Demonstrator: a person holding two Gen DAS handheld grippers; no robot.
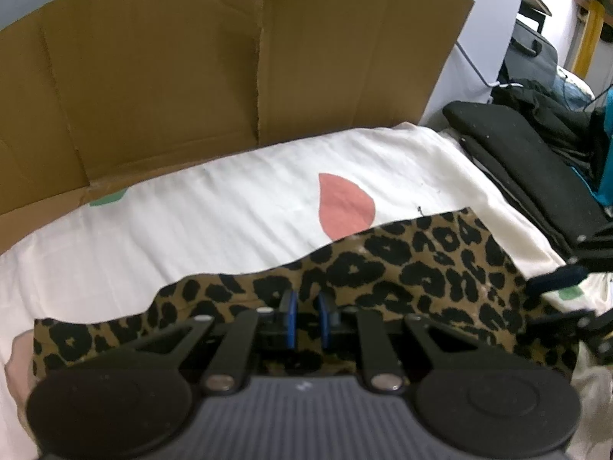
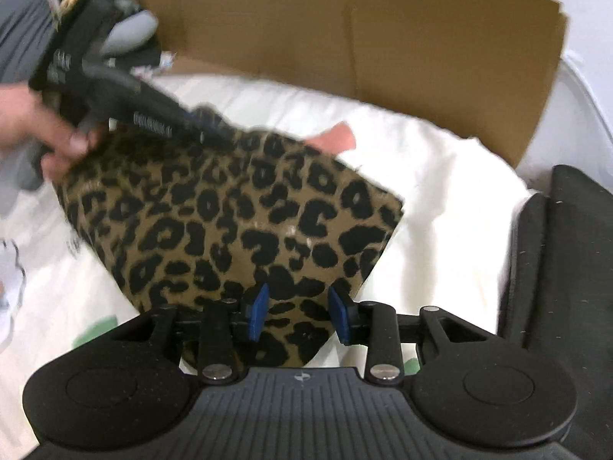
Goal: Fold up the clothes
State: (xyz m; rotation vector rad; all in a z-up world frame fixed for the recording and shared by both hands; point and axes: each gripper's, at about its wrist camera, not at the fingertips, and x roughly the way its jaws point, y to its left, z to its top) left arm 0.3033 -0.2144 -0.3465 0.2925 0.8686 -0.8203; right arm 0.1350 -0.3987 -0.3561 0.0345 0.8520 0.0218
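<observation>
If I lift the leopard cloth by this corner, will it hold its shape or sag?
Likely sag: the leopard cloth looks thin and its edge already ripples across the white sheet. It seems light, so it should rise easily. With the left claw pinching one side, the free span would probably droop rather than stay flat.

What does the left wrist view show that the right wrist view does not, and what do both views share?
Only the left wrist view shows the whole pink teardrop shape on the white sheet and a teal item at the far right. Only the right wrist view shows a hand holding the left gripper. Both share the leopard-print garment, the cardboard and the folded black clothes.
</observation>
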